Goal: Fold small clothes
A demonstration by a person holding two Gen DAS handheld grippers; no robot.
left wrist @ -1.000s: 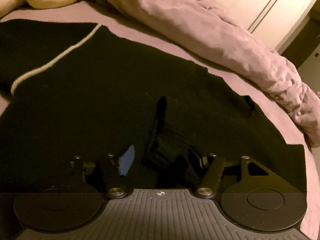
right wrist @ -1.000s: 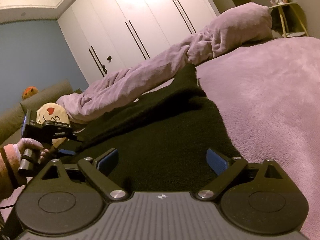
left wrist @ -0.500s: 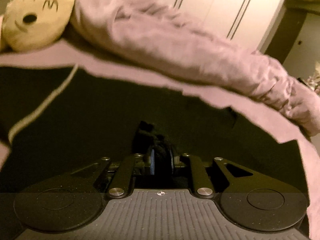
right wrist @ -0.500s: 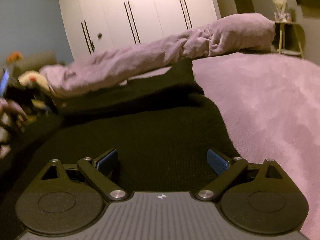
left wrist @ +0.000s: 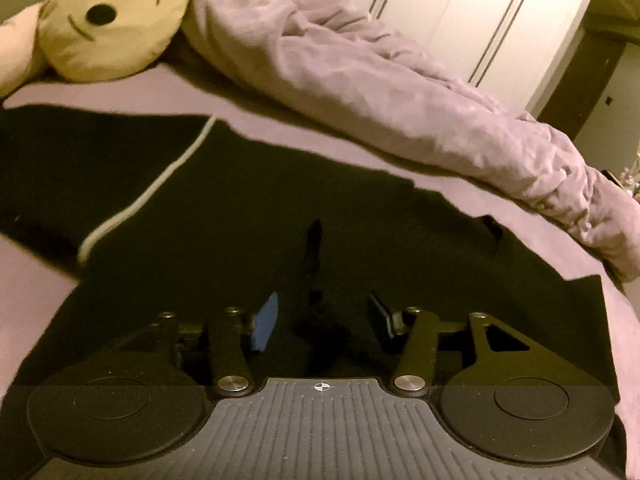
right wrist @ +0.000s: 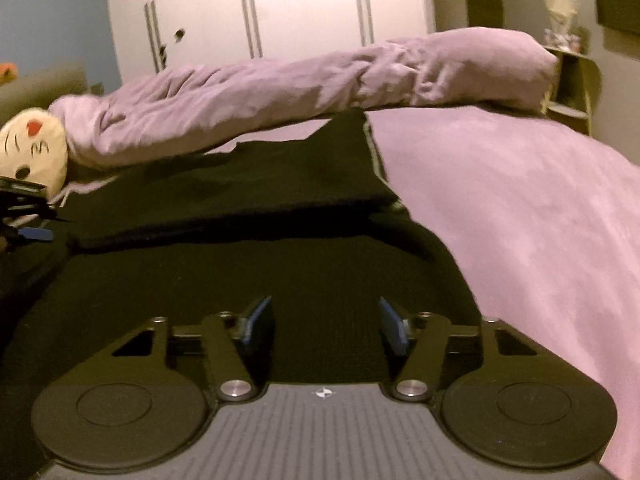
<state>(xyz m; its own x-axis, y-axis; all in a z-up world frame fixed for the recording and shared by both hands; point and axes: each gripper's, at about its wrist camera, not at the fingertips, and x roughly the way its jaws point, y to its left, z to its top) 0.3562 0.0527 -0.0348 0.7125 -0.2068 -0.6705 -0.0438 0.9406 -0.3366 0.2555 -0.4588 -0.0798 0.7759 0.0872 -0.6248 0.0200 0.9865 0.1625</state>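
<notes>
Left wrist: left tool and right tool both gape empty over black garment.

Bed with a purple plush cover, filling most of both views. Black garment lies spread flat on it, pale stripe running along one part; in the right wrist view the garment shows one layer doubled over another, edge next to bare cover on the right. Rumpled lilac duvet rolled in a long ridge along the far side of the bed, just beyond the garment. Cream face cushion sits at the duvet's end, touching it.
</notes>
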